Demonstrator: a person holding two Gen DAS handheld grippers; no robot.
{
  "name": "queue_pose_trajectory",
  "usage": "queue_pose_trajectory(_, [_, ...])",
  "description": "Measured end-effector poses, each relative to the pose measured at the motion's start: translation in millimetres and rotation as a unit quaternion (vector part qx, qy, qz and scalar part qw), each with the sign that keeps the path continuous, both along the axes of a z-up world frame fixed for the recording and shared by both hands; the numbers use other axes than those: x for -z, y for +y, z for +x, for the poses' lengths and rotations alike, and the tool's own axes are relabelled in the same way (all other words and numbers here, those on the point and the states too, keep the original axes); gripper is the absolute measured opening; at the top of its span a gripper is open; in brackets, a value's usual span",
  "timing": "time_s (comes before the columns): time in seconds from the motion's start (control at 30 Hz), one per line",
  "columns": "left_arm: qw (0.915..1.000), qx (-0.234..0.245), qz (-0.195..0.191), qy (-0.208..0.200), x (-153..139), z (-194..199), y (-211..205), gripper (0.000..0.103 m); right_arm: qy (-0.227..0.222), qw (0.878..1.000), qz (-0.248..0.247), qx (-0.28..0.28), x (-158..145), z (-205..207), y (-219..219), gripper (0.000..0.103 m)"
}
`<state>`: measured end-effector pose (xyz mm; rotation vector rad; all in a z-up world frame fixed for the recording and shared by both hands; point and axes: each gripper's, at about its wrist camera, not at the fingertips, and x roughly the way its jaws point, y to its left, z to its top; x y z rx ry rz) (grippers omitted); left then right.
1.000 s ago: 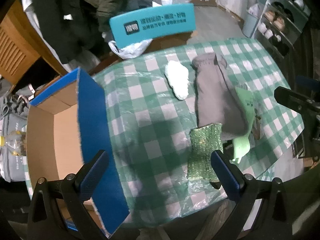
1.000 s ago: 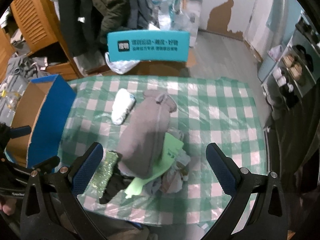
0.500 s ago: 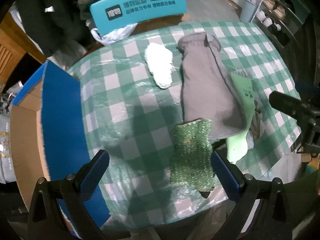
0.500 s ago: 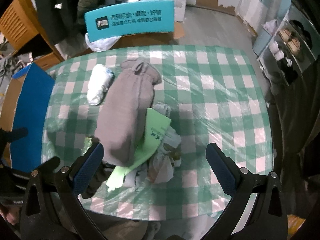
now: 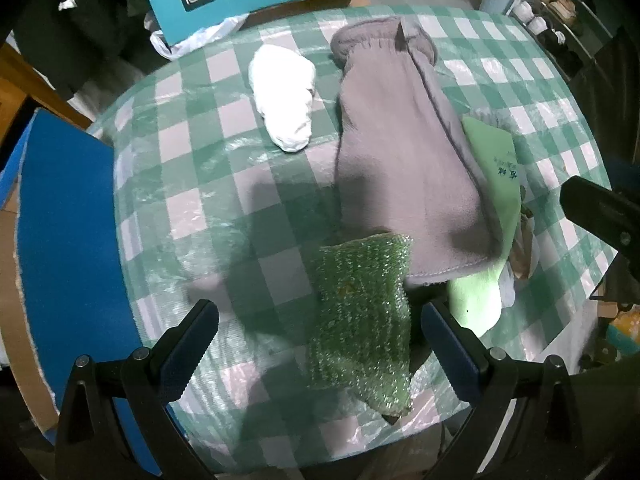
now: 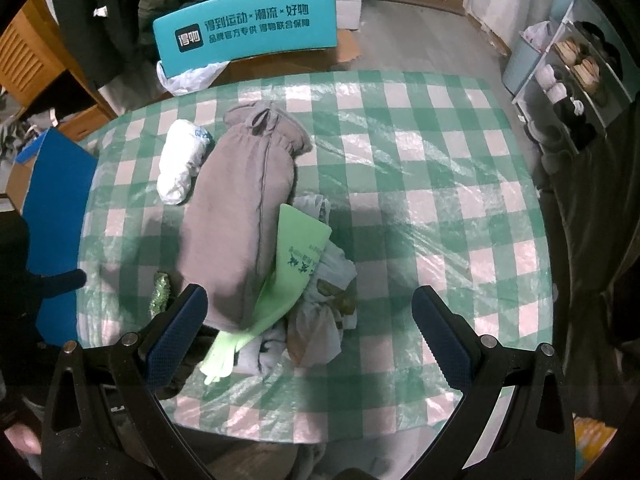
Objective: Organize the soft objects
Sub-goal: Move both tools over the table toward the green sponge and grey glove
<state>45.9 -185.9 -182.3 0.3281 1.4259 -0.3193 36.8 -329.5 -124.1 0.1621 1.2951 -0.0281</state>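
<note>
Both claws gape empty; left claw (image 5: 320, 344) view shows the whole green scourer (image 5: 362, 320), right claw (image 6: 306, 332) view a sliver.

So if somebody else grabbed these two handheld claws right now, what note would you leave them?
Left gripper: open, empty, hovering over the sparkly green scrubbing cloth at the table's near edge.
Right gripper: open, empty, above the pile of crumpled rags.
On the green-checked tablecloth: long grey fleece pouch overlapping a pale green rubber glove; white rolled cloth beside it.
Blue-flapped cardboard box sits at the left.
Done: nothing visibly sorted yet.
Left: probably pick up each soft item, likely starting with the green cloth.
</note>
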Motion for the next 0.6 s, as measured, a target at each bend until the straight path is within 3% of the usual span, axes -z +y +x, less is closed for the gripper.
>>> queue_pose_trajectory(0.2, [0.9996, -0.003, -0.012, 0.027, 16.6, 5.1, -0.7, 0.099, 0.003, 1.0, 0.002, 0.0, 2.4, 2.8, 0.9, 0.101])
queue_pose_trajectory(0.3, [0.9985, -0.013, -0.029, 0.044, 21.8, 8.8, 4.4, 0.081, 0.004, 1.0, 0.003, -0.002, 3.6, 4.9, 2.5, 0.101])
queue_pose_trajectory(0.4, [0.9974, -0.023, -0.046, 0.051, 23.5, 12.0, 9.9, 0.076, 0.006, 1.0, 0.003, -0.005, 4.8, 7.2, 5.0, 0.101])
queue_pose_trajectory(0.6, [0.996, -0.029, -0.063, 0.057, 24.8, 15.9, 21.1, 0.043, 0.009, 1.0, 0.003, -0.011, 7.3, 12.2, 10.8, 0.101])
